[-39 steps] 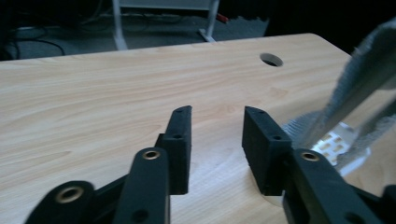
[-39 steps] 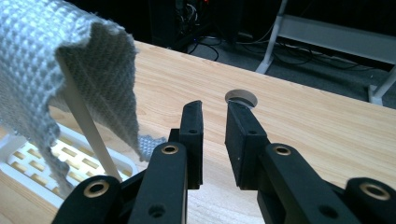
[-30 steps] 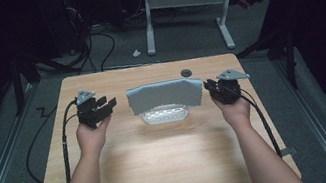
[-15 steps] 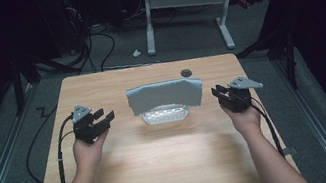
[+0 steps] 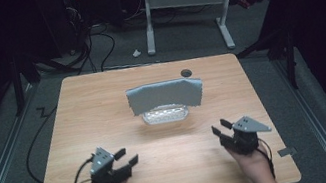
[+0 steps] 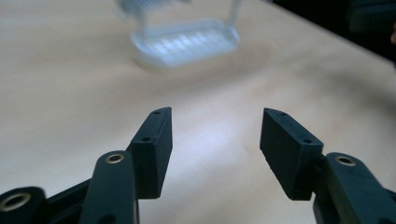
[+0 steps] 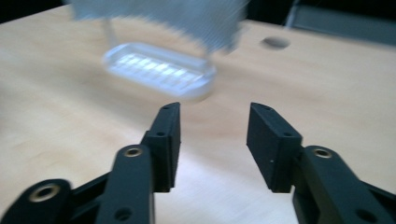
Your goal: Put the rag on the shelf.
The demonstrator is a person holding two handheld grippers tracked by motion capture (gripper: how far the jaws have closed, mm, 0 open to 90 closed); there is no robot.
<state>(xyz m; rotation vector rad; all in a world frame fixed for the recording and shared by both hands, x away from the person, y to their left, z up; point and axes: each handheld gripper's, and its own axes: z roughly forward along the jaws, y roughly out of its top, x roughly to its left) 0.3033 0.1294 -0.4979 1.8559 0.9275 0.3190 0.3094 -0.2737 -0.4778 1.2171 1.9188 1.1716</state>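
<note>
**Both tools back at the near edge, cloth left on the rack**

Since a second ago I have both tools pulled away from the cloth [image 5: 166, 95] toward the near edge of the desk [image 5: 101, 97]; the cloth stays draped over the clear rack [image 5: 165, 115] mid-desk. Left tool [image 5: 126, 160] sits near the front left corner, right tool [image 5: 222, 127] near the front right, well apart from each other and from the rack. Both tools' jaws have just been opening, and I see them standing wide with only bare wood between them. From the left gripper view the rack [image 6: 184, 44] lies ahead, blurred; from the right gripper view cloth [image 7: 159, 14] and rack [image 7: 159, 67] sit ahead, with a round hole [image 7: 274, 43] in the desk beyond.
</note>
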